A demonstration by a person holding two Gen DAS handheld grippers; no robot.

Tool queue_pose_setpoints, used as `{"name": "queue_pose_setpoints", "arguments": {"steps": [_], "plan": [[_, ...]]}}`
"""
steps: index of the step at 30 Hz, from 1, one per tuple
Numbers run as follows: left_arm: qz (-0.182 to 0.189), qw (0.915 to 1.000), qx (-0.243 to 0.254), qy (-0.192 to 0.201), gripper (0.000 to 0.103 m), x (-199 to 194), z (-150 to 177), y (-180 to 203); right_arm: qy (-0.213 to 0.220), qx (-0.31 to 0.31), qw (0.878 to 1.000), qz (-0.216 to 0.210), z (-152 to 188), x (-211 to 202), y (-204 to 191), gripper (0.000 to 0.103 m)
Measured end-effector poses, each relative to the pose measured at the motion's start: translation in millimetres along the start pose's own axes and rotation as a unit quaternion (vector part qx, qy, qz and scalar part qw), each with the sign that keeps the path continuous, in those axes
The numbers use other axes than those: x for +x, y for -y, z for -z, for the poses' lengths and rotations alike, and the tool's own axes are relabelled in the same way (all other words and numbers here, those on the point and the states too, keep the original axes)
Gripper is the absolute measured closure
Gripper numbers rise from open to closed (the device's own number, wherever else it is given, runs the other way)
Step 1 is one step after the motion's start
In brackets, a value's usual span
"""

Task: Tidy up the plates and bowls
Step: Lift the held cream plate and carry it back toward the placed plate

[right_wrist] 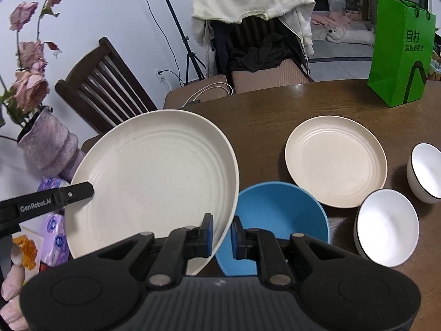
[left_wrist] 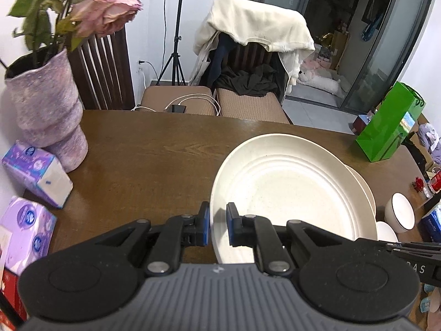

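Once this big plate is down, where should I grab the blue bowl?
Pinch the blue bowl by its thin rim, one finger inside the wall and one outside, coming from above on the near side. It sits upright and open; the small plate and white bowl crowd its far and right sides.

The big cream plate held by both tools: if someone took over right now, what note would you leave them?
Left hand-held gripper: shut on the big plate's rim.
Right hand-held gripper: shut on the opposite rim of the same plate, which is held tilted above the table.
On the table: a smaller plate, a blue bowl just beneath the lifted plate, and two white bowls to the right.
Done: big plate picked up.
Left: set it down, probably stacked with the smaller plate, then group the bowls.
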State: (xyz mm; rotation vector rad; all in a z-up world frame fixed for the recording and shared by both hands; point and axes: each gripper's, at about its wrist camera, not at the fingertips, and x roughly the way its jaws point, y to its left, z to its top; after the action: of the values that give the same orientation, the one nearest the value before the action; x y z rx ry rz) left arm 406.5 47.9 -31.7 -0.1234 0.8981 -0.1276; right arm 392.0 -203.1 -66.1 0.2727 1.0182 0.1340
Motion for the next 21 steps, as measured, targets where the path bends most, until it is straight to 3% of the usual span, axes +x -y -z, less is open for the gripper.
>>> {"name": "queue_pose_setpoints", "arguments": {"steps": [21], "plan": [[-0.012, 0.9997, -0.014, 0.014, 0.09, -92, 72, 18, 0.015, -0.025, 0.999, -0.013, 70, -82, -3, 0.09]]}}
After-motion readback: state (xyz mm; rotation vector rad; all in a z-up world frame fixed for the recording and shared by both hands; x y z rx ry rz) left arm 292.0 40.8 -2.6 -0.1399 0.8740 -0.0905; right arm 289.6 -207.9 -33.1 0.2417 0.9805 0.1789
